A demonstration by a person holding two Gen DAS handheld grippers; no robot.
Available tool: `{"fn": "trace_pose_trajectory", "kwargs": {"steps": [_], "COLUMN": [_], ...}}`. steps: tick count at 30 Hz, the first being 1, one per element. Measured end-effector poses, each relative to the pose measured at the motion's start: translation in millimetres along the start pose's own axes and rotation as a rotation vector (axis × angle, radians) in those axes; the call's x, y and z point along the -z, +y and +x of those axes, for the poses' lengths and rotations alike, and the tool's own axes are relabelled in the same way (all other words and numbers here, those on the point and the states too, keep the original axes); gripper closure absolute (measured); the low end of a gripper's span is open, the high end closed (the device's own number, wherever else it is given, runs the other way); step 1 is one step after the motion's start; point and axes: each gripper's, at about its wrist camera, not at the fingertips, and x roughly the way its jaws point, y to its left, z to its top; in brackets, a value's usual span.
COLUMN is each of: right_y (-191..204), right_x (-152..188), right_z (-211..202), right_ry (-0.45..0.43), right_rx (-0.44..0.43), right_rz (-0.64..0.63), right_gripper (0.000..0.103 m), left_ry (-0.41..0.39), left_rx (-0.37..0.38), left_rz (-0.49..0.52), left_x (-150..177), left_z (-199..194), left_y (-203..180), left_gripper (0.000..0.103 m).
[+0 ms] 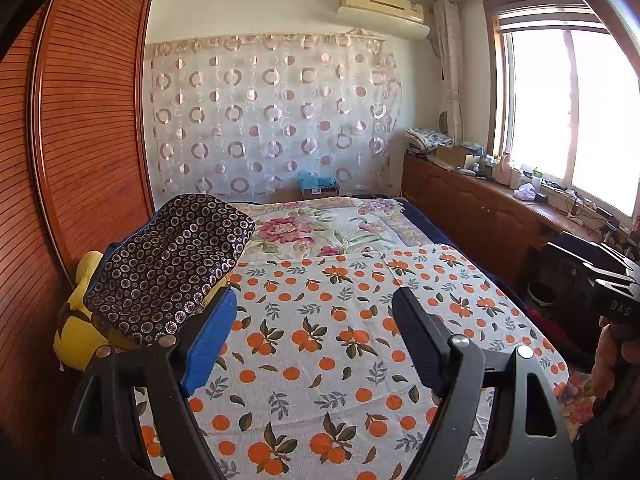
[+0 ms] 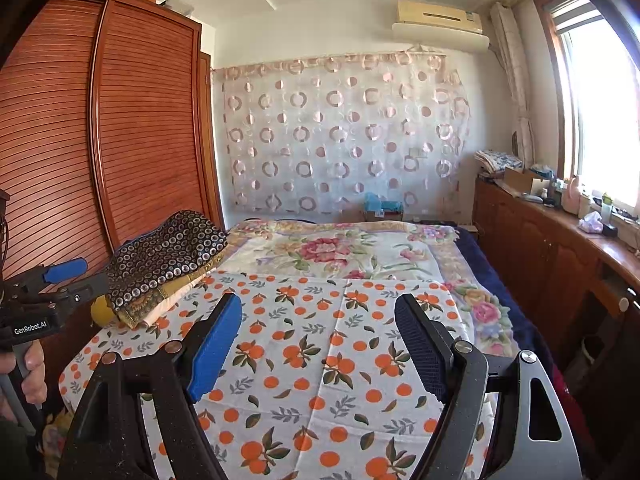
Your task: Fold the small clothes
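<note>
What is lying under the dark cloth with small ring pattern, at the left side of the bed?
Under the dark ring-patterned cloth lie a folded yellowish layer and a pale layer, resting on the orange-fruit printed sheet. A bright yellow item shows beneath. The rest is covered.

Left gripper (image 1: 314, 336): black frame, silver screws, one blue ribbed pad (image 1: 210, 344), one dark textured pad (image 1: 416, 340); right gripper (image 2: 320, 340) built alike; at left edge of right wrist view, white "GenRobot.AI" lettering on a black body.
</note>
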Motion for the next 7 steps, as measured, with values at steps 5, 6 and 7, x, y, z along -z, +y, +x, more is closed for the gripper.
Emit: {"fn": "trace_pose_trajectory", "kwargs": {"steps": [5, 6, 7], "right_y": [2.4, 2.8, 3.6], "right_x": [0.3, 0.3, 0.6], "right_z": [0.7, 1.0, 1.4], "right_ry": [-0.002, -0.003, -0.004], "right_rx": [0.002, 0.003, 0.003], "right_rz": [0.001, 0.001, 0.002], "right_gripper": [0.022, 0.022, 0.022], "left_ry": [0.000, 0.000, 0.000], "left_rx": [0.000, 0.001, 0.001], "left_rz": [0.001, 0.000, 0.000], "left_x": [-0.1, -0.1, 0.0], "left_z": [-0.2, -0.1, 0.0], "left_y": [-0.1, 0.1, 0.1], "left_gripper": [0.022, 0.022, 0.022]}}
